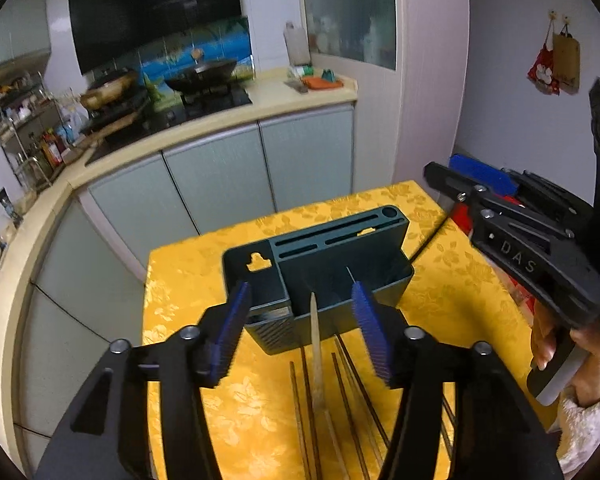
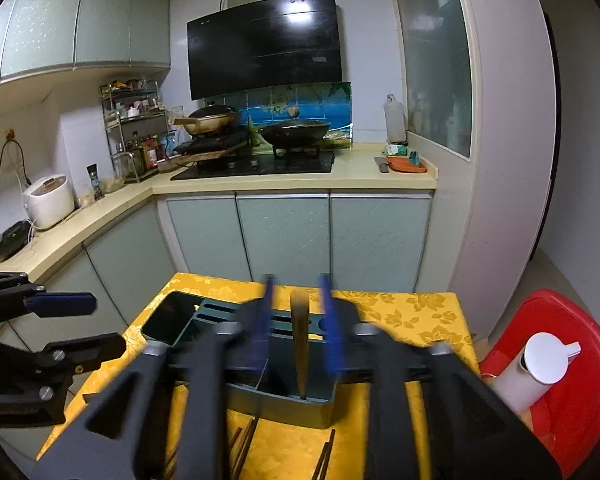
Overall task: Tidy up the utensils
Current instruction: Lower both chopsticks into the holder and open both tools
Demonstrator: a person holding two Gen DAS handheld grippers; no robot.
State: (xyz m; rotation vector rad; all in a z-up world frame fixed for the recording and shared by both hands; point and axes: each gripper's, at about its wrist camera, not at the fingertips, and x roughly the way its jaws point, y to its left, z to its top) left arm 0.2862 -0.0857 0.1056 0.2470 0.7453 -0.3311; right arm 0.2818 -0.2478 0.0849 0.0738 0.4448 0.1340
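A dark teal utensil holder lies on the yellow tablecloth, with its open compartment facing me. A pale wooden utensil leans with its tip in that compartment. Several brown chopsticks lie on the cloth in front of the holder. My left gripper hangs over them, open; the wooden utensil shows between its blue pads, untouched. My right gripper is blurred and open, with its pads either side of the utensil and apart from it.
A person's hand holds the right gripper's handle at the table's right side. Beyond the right edge stands a red bin with a white pump bottle on it. Kitchen cabinets and a stove counter lie past the table's far edge.
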